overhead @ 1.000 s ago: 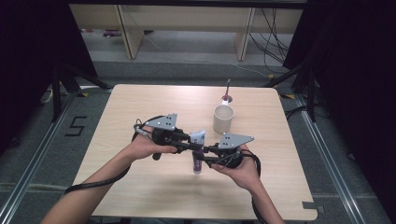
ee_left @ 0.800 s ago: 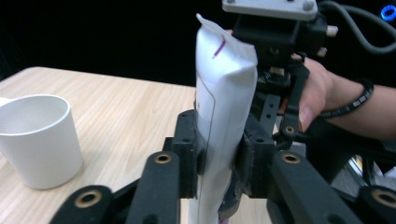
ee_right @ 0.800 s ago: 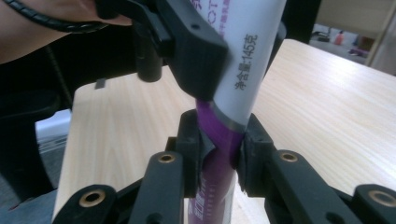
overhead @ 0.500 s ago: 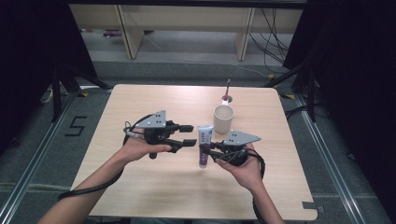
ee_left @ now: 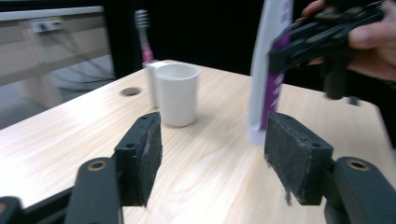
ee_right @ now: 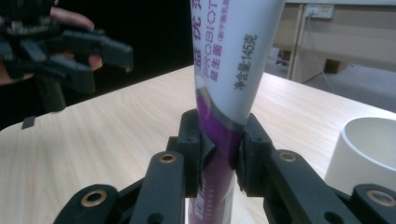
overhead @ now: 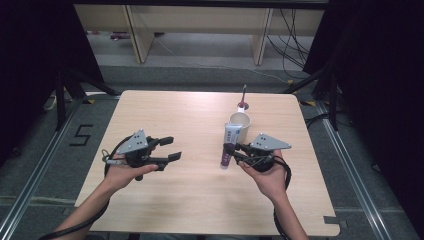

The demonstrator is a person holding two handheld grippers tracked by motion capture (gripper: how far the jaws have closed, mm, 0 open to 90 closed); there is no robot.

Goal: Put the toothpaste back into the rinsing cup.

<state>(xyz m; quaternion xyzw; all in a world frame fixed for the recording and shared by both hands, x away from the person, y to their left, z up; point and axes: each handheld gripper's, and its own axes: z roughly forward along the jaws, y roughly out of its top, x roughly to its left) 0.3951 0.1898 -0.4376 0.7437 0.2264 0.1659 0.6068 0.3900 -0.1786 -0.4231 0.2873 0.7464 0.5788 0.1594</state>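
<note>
While the right gripper (overhead: 231,152) clamps the toothpaste tube (overhead: 229,145), it stands upright. The left gripper (overhead: 172,148), jaws just opened wide, holds nothing.

A toothpaste tube (ee_right: 233,60) is white along its upper body, shading to purple lower down, with purple and grey printed lettering on the white part. The cup (ee_left: 177,93) is plain off-white with no pattern. Behind the cup, a toothbrush (ee_left: 144,32) has a pink handle and pale bristles, though it is too blurred to be sure of the bristle colour. The table (overhead: 190,200) is light wood with a fine pale grain. The right gripper (overhead: 239,152) and left gripper (overhead: 170,149) have black jaws with dark grey pads, brass-coloured rivets, and grey triangular plates on top. The floor around the table is grey, marked with a black numeral.
</note>
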